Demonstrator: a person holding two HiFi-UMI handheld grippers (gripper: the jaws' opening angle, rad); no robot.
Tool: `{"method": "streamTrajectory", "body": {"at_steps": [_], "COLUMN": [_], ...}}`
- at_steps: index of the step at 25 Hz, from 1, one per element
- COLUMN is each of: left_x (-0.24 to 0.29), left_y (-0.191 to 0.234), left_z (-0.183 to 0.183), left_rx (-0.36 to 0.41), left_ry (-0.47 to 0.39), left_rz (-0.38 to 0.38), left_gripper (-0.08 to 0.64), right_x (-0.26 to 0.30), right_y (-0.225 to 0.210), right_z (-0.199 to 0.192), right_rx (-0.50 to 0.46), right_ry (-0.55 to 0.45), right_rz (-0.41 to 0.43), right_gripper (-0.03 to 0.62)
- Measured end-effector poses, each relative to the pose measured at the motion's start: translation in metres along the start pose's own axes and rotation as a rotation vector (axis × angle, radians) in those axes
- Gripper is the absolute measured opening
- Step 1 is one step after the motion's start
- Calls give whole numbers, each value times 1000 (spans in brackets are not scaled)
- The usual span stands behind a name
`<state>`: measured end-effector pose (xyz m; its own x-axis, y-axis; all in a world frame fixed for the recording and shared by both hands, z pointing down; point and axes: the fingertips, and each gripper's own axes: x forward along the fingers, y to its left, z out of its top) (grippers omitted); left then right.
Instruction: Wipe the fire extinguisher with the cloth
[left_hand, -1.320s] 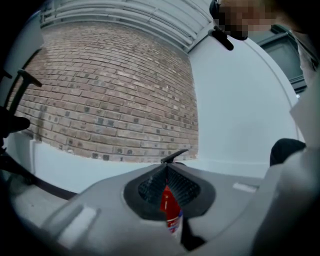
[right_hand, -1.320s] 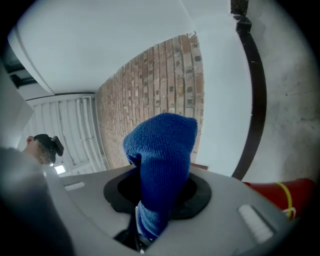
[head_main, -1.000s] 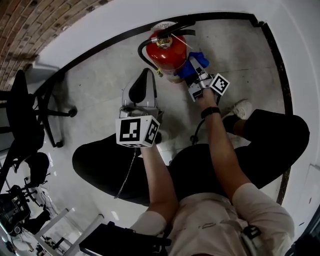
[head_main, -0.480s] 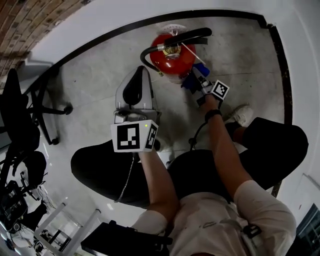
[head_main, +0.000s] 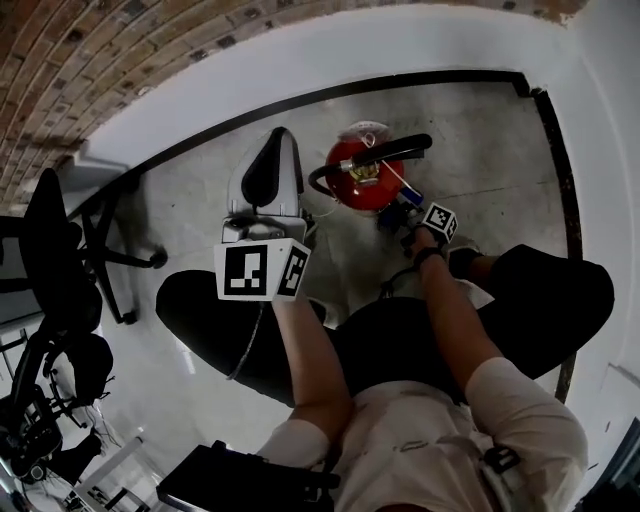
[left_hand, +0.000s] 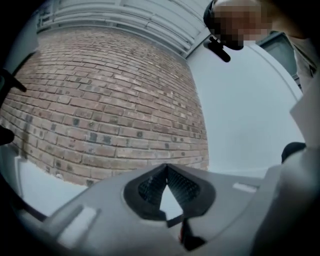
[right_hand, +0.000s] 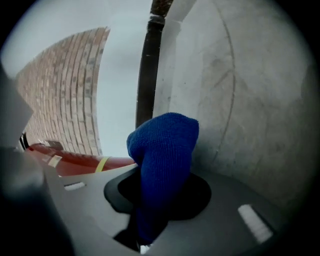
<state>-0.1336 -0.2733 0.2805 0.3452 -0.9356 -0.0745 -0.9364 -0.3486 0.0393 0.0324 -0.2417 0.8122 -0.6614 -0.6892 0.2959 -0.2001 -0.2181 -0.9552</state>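
Fire extinguisher (head_main: 362, 180) stands upright on the floor by the wall; wiping judged under way, not complete.
Right gripper (head_main: 408, 210) has its fingers clamped on the blue cloth (right_hand: 162, 160), held just beside the red body's lower side; contact unconfirmed. Left gripper (head_main: 268, 175) is raised clear, fingers tip-to-tip, empty.

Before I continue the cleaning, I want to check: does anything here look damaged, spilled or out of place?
Nothing stands out. The extinguisher stands upright on the floor, the right gripper holds the cloth beside it, and no spill shows.
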Motion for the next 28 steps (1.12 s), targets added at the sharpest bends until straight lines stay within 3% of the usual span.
{"method": "streamTrajectory", "body": {"at_steps": [3, 6, 10, 13, 16, 18, 20, 23, 26, 28], "left_x": [6, 10, 6, 1, -4, -5, -6, -9, -12, -13], "left_y": [0, 5, 9, 16, 6, 0, -2, -4, -5, -6], "left_z": [11, 12, 17, 15, 9, 6, 5, 9, 8, 1], "left_rx": [-3, -18, -50, -68, -105, -103, -94, -112, -108, -108], "left_ry": [-18, -12, -33, -16, -8, -2, 2, -9, -7, 7], "left_rz": [-22, -25, -34, 9, -7, -20, -16, -10, -2, -2], "left_gripper": [3, 3, 3, 3, 3, 3, 3, 3, 3, 3], "right_x": [4, 0, -36, -67, -94, -98, -92, -78, -66, -54], "right_y": [16, 72, 188, 271, 327, 348, 355, 348, 327, 300], "right_z": [17, 54, 90, 99, 97, 90, 77, 51, 47, 45], "right_rx": [-151, -252, -235, -259, -128, 53, 229, 300, 282, 240], "right_ry": [111, 122, 45, -24, -52, -33, 0, 55, 43, 33], "right_rz": [-75, -21, 147, 372, 653, 820, 923, 917, 850, 762], "right_gripper": [94, 95, 95, 95, 94, 94, 94, 92, 92, 92]}}
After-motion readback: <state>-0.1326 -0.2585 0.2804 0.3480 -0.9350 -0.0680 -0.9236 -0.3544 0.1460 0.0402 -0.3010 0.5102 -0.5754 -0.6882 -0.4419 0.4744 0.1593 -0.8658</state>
